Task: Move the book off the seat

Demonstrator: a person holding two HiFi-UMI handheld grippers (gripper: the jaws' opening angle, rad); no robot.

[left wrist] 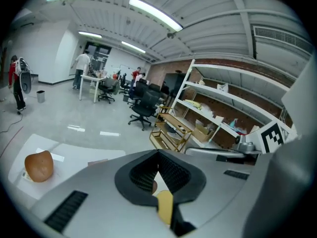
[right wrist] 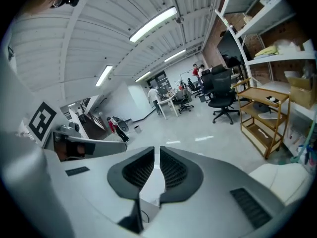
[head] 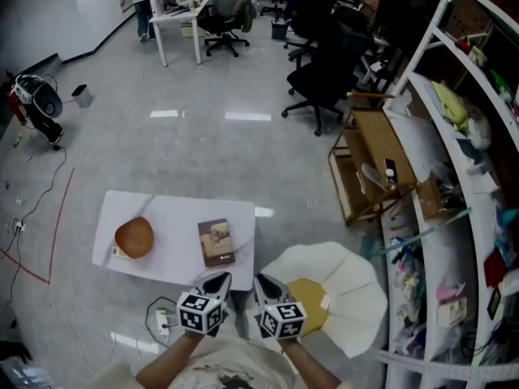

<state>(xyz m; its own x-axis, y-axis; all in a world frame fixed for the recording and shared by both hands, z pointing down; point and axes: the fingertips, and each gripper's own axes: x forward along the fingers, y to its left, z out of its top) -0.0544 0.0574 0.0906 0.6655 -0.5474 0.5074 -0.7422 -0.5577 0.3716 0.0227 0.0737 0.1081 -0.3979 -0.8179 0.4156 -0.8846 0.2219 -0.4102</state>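
Book (head: 216, 241) lies flat on low white table (head: 170, 217), just ahead of L gripper (head: 215, 280) tips, not touched. Brown round obj (head: 134, 237) sits further off to that gripper's left, well apart from book. L jaws pinched together, nothing btwn. R gripper (head: 264, 284) beside it, jaws down to a thin slit, empty. White seat (head: 357, 290) w/ yellow pad (head: 315, 298) is just right of it.
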